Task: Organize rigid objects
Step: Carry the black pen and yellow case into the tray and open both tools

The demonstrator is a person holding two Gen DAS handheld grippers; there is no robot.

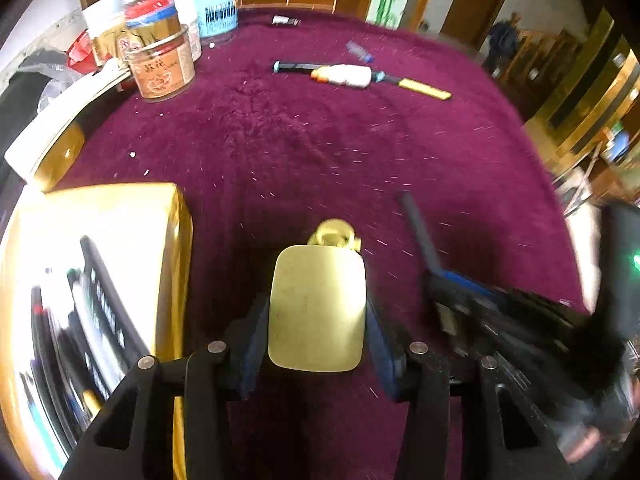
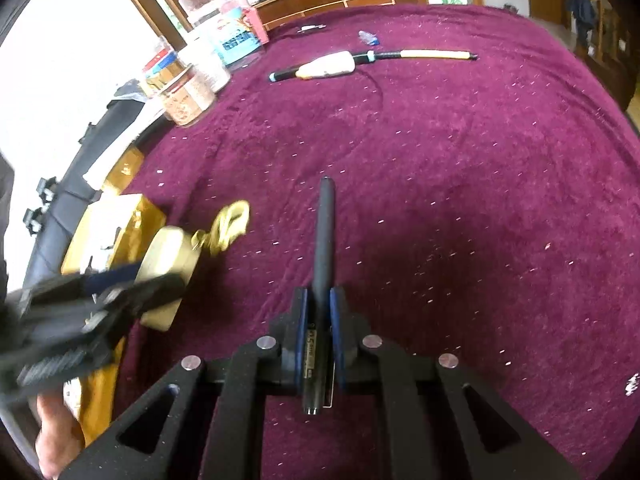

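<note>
Brass padlock (image 1: 318, 308) clamped in left claw (image 1: 318, 320), above maroon table (image 1: 320, 152), beside gold box (image 1: 100, 216). Black pen (image 2: 324, 240) pinched in right claw (image 2: 320, 328), pointing forward over table. Jars (image 1: 164, 68) far left.

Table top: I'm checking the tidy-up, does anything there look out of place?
Yes. A long stick and a white bottle lie loose mid-cloth, with a small blue-tipped item beyond them, away from the jars at the edge. Pale specks dot the cloth.
</note>
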